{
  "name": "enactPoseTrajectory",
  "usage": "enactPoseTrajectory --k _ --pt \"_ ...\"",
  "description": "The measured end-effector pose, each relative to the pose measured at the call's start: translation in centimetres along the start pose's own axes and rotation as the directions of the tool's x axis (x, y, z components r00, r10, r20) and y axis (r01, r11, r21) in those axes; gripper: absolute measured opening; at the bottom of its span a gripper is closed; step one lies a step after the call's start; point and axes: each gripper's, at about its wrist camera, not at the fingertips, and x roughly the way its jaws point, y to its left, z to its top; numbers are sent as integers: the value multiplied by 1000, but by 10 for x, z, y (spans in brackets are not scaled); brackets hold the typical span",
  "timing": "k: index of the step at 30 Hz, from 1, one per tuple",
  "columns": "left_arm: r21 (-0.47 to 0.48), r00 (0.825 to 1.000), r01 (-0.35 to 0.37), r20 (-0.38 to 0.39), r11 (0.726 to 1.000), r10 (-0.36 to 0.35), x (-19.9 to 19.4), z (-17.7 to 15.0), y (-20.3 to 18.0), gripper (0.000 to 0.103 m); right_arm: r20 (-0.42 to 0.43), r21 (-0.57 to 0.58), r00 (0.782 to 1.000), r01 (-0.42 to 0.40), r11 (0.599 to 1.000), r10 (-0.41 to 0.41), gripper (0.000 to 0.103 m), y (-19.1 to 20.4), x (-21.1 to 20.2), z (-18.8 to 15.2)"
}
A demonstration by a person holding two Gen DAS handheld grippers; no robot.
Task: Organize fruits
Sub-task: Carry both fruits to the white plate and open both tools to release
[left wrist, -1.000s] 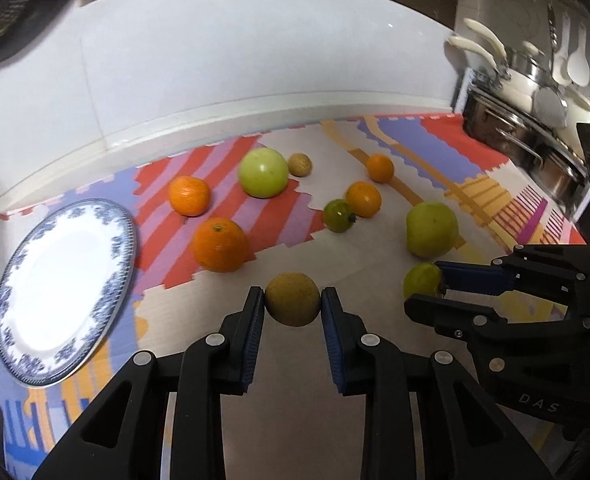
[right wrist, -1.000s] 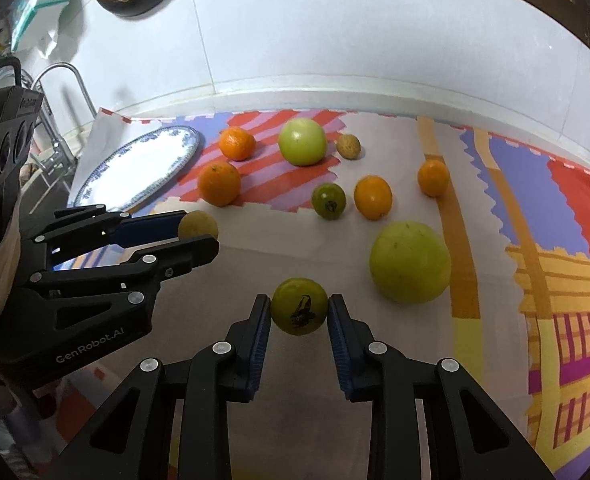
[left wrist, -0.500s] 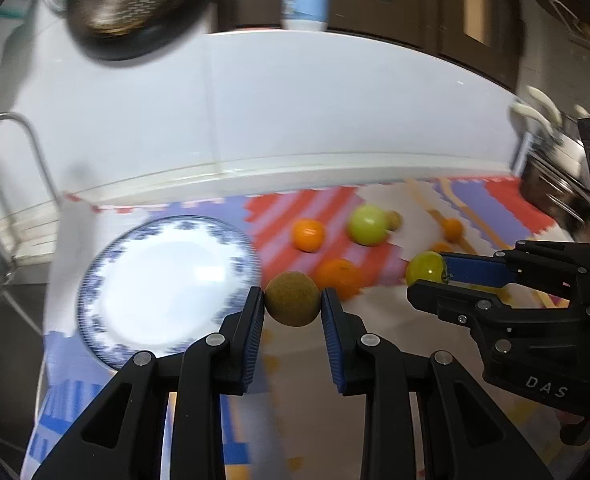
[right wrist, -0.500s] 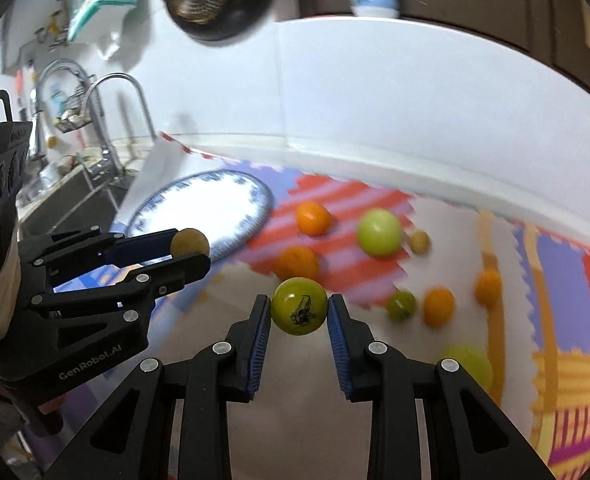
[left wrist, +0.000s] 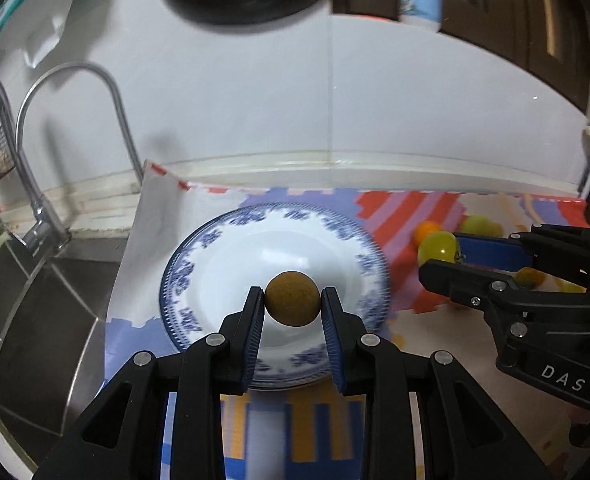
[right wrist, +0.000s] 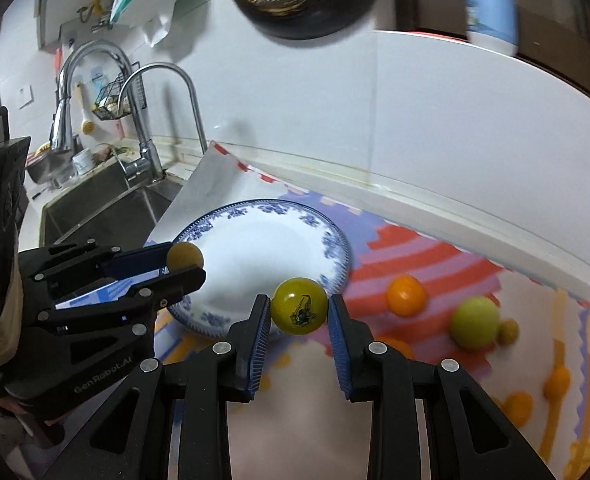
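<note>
My left gripper (left wrist: 292, 304) is shut on a brown round fruit (left wrist: 292, 298) and holds it above the blue-rimmed white plate (left wrist: 215, 264). My right gripper (right wrist: 299, 314) is shut on a yellow-green fruit (right wrist: 299, 311) with a dark mark, held just right of the plate (right wrist: 263, 236). The left gripper (right wrist: 183, 260) with its brown fruit (right wrist: 184, 257) shows over the plate's left side in the right wrist view. The right gripper (left wrist: 443, 254) with its fruit (left wrist: 438, 246) shows right of the plate in the left wrist view.
An orange (right wrist: 406, 295), a big green fruit (right wrist: 475, 322), a small brown fruit (right wrist: 509, 331) and more oranges (right wrist: 557, 384) lie on the coloured mat (right wrist: 415, 248). A sink (right wrist: 95, 208) with a faucet (right wrist: 147, 120) lies left of the plate. A white wall (left wrist: 335, 100) stands behind.
Both grippers have swung left with their fruits, away from the scattered fruit. The left gripper now holds its fruit over the plate; the right one has come up beside the plate.
</note>
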Motion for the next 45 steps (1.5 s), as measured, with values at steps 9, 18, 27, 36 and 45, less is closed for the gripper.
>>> enactPoseTrajectory --k 9,18,27,36,45 --pt "-47 997 -23 -79 999 19 31 -10 27 29 -103 19 992 -70 997 71 30 7 65 7" --pt "-60 992 -26 -124 998 19 54 -14 36 29 -161 18 983 -87 996 89 30 11 95 8" --pt "-62 993 -35 -116 997 28 56 -15 37 39 -154 0 986 -68 998 67 31 12 95 9" --pt "-72 999 -38 -22 997 36 15 -10 24 62 -89 20 996 -32 999 34 31 8 53 8" --pt "-65 997 30 77 997 -25 -43 -1 -13 75 72 73 995 57 996 -63 38 -6 -36 -2"
